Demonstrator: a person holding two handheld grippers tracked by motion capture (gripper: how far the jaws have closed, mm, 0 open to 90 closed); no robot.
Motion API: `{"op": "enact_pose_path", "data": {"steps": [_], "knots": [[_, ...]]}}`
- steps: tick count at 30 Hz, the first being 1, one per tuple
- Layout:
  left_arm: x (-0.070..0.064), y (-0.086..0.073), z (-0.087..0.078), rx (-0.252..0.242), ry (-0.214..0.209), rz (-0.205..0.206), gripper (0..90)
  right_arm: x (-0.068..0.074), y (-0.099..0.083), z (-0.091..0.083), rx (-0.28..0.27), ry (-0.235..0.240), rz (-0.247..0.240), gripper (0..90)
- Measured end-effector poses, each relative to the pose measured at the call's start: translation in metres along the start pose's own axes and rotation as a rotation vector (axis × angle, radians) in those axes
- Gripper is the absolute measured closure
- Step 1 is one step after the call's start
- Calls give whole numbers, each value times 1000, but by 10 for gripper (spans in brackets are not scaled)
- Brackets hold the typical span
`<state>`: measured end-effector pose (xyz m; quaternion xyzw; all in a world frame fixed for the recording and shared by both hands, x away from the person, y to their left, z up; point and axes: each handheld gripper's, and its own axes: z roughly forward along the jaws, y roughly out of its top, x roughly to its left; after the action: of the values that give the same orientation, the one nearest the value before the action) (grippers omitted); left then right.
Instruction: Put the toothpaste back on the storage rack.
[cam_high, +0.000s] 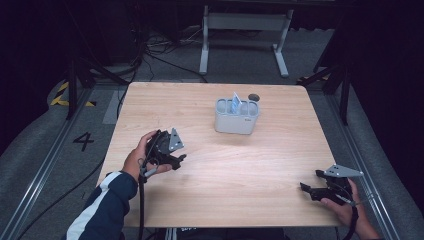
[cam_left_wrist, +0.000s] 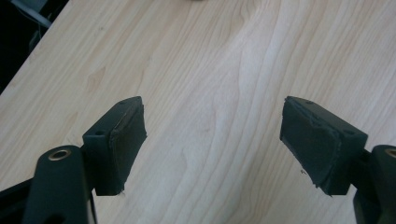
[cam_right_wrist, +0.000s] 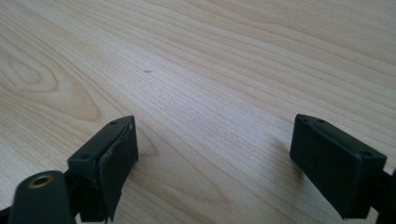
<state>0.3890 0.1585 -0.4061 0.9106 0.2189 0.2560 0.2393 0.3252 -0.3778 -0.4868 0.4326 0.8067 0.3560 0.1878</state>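
A grey holder (cam_high: 236, 117) with several round wells stands upright on the far middle of the wooden table (cam_high: 215, 200); a small blue-and-white card (cam_high: 237, 100) pokes up from one well. A dark round disc (cam_high: 254, 96) lies just behind it. My left gripper (cam_high: 179, 161) is held at the table's left, well short of the holder, open with nothing between its black pads (cam_left_wrist: 122, 144). My right gripper (cam_high: 309, 186) rests low near the front right corner, also open, its pads (cam_right_wrist: 112, 158) wide apart over bare wood.
A white metal stand (cam_high: 245, 30) and loose cables (cam_high: 150, 50) lie on the grey floor beyond the table. Dark rails run along both sides of the table. A "4" (cam_high: 83, 141) is marked on the floor at the left.
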Motion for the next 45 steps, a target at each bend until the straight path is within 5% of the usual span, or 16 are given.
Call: {"op": "enact_pose_path", "data": {"steps": [13,26,35,45], "knots": [[-3,-37,-18,21,41,-1,225,0,0,0,0,0,0,155],[-7,-89,-18,15,-9,-80,212,0,0,0,0,0,1,154],[-13,-121,-22,-29,-51,-175,203,0,0,0,0,0,0,154],[-18,-160,-26,-103,-110,-350,186,0,0,0,0,0,1,154]]}}
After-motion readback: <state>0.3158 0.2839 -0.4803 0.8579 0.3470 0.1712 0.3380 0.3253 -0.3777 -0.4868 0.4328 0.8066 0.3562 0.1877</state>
